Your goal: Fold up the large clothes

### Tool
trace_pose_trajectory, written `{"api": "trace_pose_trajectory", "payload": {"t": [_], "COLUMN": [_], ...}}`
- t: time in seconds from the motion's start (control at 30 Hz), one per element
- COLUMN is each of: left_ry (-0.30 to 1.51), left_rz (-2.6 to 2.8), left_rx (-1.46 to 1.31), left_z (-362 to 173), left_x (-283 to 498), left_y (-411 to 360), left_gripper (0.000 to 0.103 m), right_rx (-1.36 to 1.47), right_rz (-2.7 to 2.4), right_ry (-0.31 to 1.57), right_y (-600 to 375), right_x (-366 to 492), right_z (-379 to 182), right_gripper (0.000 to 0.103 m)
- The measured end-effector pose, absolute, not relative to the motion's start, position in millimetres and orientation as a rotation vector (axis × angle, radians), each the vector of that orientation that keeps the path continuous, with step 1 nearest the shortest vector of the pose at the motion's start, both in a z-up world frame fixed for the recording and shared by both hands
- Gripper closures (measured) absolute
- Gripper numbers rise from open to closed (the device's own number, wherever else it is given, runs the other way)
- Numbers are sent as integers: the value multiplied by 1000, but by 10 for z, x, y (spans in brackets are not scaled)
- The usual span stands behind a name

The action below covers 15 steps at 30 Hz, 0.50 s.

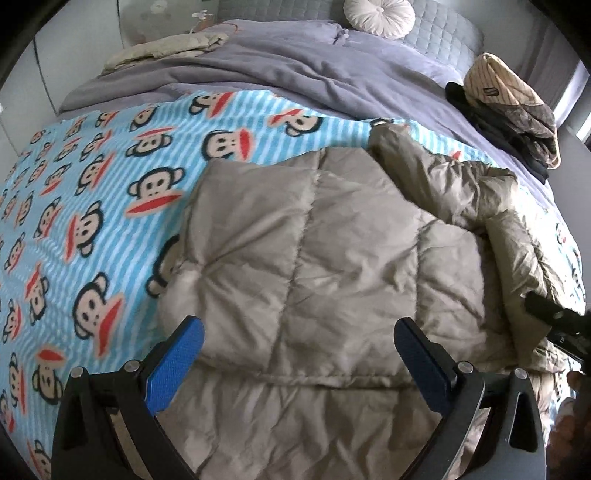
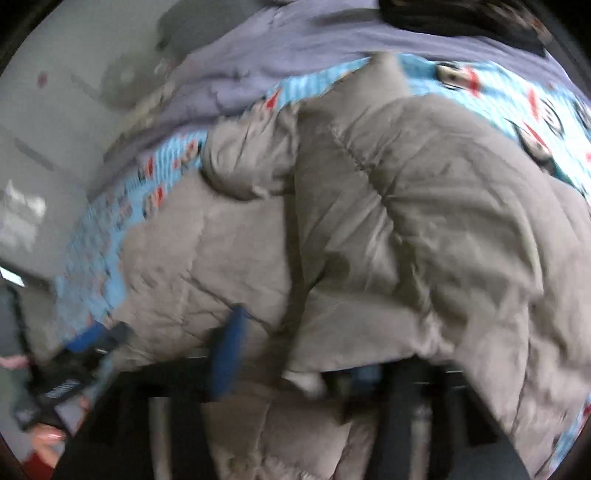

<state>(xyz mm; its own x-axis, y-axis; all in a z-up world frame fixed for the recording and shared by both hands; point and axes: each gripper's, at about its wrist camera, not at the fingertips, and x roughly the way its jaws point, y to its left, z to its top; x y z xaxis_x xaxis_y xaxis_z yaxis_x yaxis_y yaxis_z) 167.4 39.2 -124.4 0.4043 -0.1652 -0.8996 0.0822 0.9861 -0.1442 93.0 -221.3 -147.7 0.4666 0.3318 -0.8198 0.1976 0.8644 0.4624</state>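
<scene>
Left wrist view: one quilted taupe puffer coat (image 1: 325, 236) lies on one blue striped blanket (image 1: 92, 206) printed with monkey faces, spread over a bed. Behind the blanket is one grey-lilac duvet (image 1: 280, 70), with one round cream cushion (image 1: 380, 16) at the head of the bed. One pale beige garment (image 1: 166, 50) lies folded at the far left, and one pile of dark and striped clothes (image 1: 509, 110) sits at the far right edge.

The coat is shiny and creased, stitched into wide padded panels. Its main body lies flat, while a puffy section (image 1: 491, 206) bunches up along its right side.

The left tool (image 1: 299, 343) hovers over the coat's near part with its two blue-padded fingers (image 1: 177, 362) spread wide, nothing between them.

In the blurred right wrist view, the same coat (image 2: 406, 221) fills the centre, mounded over the blanket (image 2: 99, 258). The right tool (image 2: 291, 369) sits low against the coat's near edge; one blue finger (image 2: 227, 354) shows clearly, the other is mostly hidden by fabric. Its fingers stand apart, with a fold of coat lying between them, and no pinch is visible. The other tool (image 2: 77, 354) appears at the lower left.
</scene>
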Motion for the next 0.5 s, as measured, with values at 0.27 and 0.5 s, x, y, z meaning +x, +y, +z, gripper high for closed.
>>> {"api": "trace_pose_trajectory", "payload": {"t": [0.27, 0.5], "left_ry": [1148, 1140], "left_rz": [-219, -281], "left_rx": [-170, -315], "left_z": [-1190, -1094], "left_x": [1758, 1817], "left_y": [504, 851], "left_gripper": [11, 11], "right_rx": [785, 413], "right_rz": [-123, 173], "right_ry": [952, 978], "right_y": [-2860, -1835], "right_x": [779, 1089], "right_z": [-1279, -984], "right_gripper": [96, 95]}}
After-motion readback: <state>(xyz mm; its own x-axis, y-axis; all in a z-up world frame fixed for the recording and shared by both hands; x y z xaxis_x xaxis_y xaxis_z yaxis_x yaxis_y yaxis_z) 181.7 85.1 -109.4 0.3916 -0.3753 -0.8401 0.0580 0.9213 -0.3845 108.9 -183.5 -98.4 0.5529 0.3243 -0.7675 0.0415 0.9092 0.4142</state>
